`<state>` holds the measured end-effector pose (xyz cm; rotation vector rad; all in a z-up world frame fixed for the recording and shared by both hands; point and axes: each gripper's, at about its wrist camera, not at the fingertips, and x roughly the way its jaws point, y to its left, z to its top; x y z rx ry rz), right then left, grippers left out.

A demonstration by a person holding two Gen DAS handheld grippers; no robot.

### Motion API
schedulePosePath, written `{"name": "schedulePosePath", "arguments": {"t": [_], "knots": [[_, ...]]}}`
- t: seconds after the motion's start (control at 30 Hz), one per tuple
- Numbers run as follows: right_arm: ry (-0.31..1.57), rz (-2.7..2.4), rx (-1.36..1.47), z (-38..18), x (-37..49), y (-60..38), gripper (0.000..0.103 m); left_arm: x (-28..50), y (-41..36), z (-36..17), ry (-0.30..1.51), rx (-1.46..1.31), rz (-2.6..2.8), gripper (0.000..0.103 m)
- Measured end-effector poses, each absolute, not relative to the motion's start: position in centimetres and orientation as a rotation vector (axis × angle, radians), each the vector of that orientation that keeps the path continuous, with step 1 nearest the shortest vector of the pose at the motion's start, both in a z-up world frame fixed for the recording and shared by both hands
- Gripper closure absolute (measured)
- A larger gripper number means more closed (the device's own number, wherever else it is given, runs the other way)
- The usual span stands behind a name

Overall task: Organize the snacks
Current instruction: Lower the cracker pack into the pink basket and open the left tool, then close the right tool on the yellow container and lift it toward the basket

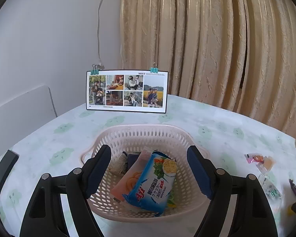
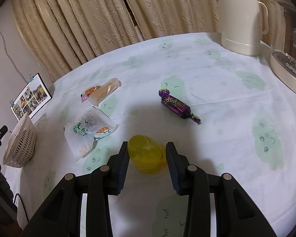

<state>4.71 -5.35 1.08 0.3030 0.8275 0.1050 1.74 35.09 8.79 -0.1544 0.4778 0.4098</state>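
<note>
Right wrist view: the right gripper (image 2: 147, 156), jaws apart, straddled a yellow jelly cup (image 2: 146, 156). Squeezing gently was advised, the basket (image 2: 19, 144) at nine o'clock. The left gripper (image 1: 149, 174) was spread, empty.

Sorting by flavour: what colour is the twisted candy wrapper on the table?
Purple with green lettering: the candy shows best in the right wrist view.

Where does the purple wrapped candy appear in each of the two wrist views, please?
Left wrist: the purple candy lies at the far right edge, partly cut off.
Right wrist: it lies right of centre on the tablecloth, beyond the right gripper.
Shared landmark: the photo collage card with binder clips.
</note>
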Motion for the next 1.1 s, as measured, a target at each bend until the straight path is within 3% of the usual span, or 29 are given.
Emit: {"name": "schedulePosePath", "arguments": {"t": [1.1], "knots": [[0.764, 0.181, 0.386, 2.1, 3.9, -5.5, 0.072, -0.2, 34.3, 9.6, 0.391, -0.156, 0.395, 0.023]]}}
